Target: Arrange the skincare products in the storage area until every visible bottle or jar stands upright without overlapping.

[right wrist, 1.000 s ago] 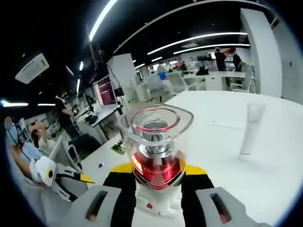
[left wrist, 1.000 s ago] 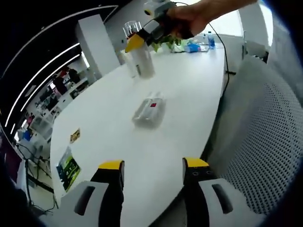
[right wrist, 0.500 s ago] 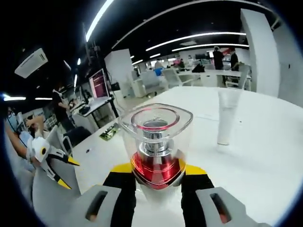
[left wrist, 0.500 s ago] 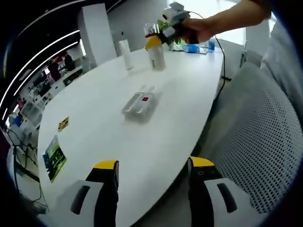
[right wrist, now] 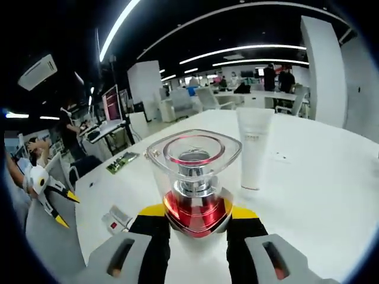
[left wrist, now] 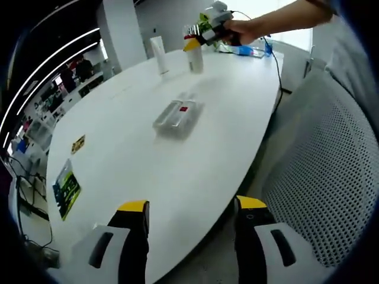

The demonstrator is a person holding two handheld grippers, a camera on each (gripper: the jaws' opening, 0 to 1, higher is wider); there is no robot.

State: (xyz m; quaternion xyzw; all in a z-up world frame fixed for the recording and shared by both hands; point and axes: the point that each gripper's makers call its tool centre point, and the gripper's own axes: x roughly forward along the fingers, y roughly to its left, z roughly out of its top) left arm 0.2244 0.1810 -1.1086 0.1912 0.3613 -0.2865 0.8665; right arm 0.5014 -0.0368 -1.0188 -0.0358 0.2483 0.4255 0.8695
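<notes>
- Right gripper [right wrist: 192, 228] pinching the clear bottle with the red inner core [right wrist: 194, 177], held upright near the far end of the white table [left wrist: 148, 154].
- Best to lower it straight, base flat, just beside the white tube [right wrist: 254, 148] but apart from it, then ease the jaws off without tipping.
- Left gripper [left wrist: 192, 207] spread, holding nothing, hanging at the near table edge.
- Clear flat bottle [left wrist: 177, 116] lying on its side mid-table, not yet stood up; probably next for the left.
- Around: mesh chair [left wrist: 323, 177] close on the right, stickers [left wrist: 66, 188] near the left edge; nothing blocking the set-down spot.
</notes>
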